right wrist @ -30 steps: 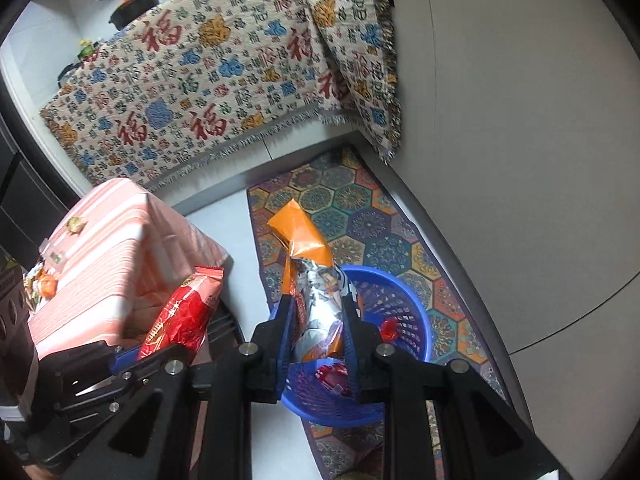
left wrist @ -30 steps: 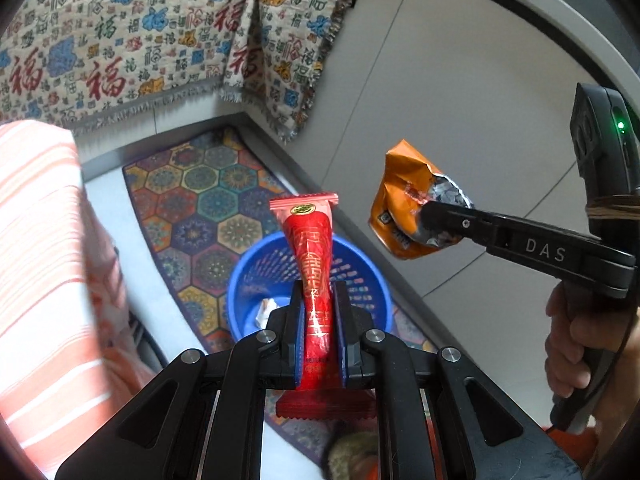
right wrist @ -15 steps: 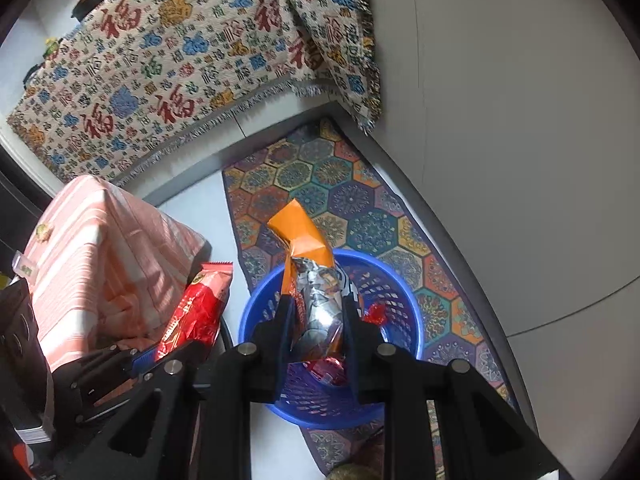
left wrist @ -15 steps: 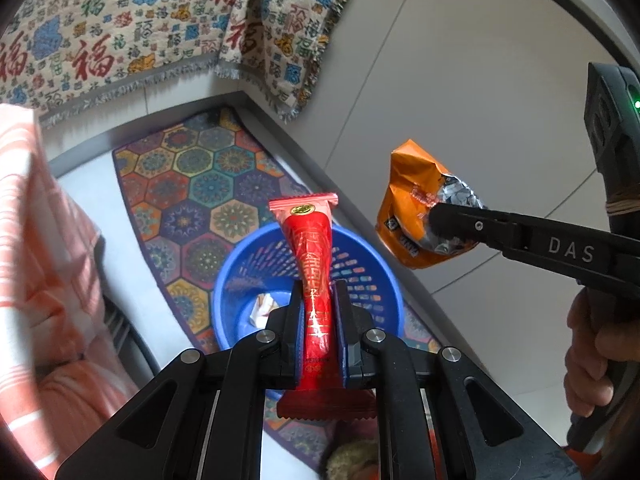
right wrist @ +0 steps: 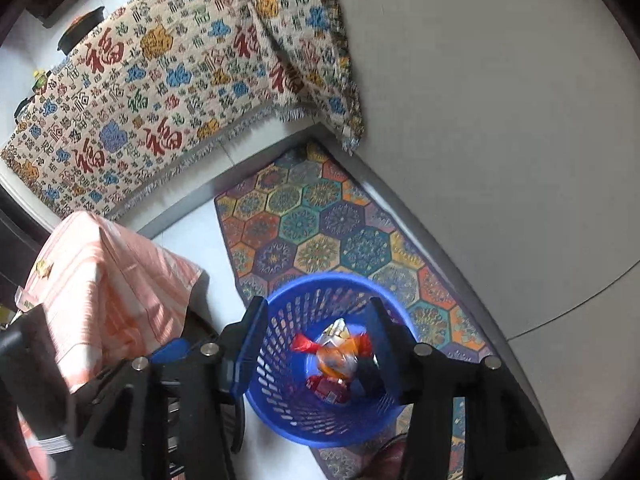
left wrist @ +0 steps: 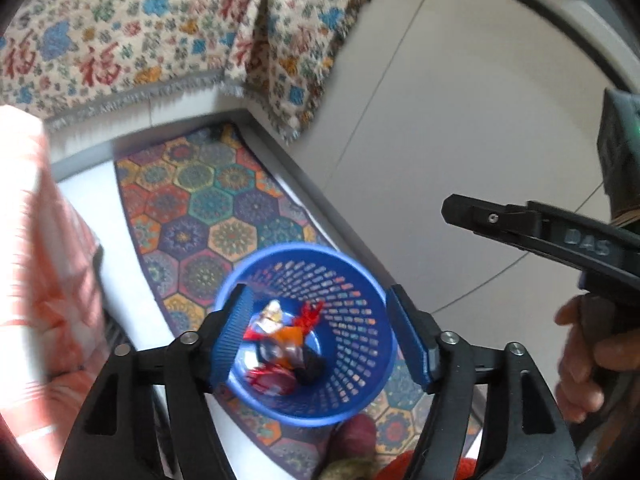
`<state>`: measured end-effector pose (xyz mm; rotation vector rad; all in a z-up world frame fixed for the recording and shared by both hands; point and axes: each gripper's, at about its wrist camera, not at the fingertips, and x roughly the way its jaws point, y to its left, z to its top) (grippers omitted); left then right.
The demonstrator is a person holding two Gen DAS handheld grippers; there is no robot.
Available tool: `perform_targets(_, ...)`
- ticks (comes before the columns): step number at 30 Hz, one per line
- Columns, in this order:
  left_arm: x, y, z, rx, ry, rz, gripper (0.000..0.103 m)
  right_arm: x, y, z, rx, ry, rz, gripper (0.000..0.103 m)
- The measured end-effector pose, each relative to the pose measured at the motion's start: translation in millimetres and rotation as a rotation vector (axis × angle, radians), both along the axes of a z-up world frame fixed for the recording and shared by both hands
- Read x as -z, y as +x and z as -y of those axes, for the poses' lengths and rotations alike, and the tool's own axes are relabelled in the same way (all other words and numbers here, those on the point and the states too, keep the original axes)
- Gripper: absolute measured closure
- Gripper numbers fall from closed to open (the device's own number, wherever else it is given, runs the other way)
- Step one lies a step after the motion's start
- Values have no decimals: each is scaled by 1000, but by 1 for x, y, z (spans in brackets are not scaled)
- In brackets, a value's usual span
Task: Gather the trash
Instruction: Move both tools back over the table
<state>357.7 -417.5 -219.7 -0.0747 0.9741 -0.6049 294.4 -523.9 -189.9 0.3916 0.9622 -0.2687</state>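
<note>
**Wrappers lie in the basket**

A hexagon-patterned rug (right wrist: 320, 236) carries the round, perforated blue plastic basket (left wrist: 352, 360). Left gripper (left wrist: 320, 336) and right gripper (right wrist: 316, 344) have just been opening, both empty. Crinkled orange wrapper (right wrist: 340, 356) and red wrapper (right wrist: 328, 388) lie inside the basket.

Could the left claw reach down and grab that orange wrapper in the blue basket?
Probably yes: the left claw hangs open above the basket, whose top is uncovered, and the orange wrapper lies on top.
</note>
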Motion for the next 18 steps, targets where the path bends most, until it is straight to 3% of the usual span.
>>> perform_targets(6, -57, -31, -53, -12, -16, 64, 15, -37, -1, -29, -52, -125, 105, 43)
perform_targets(9, -76, -55, -102, -45, 38, 110, 9, -53, 1, -57, -107, -193, 137, 39)
perform_targets(12, -73, -69, -152, -106, 100, 100, 8, -66, 2, -98, -183, -234, 164, 30)
perform_targets(18, -47, -92, -269, -296, 275, 59, 8, -71, 3, -205, -395, -238, 182, 28)
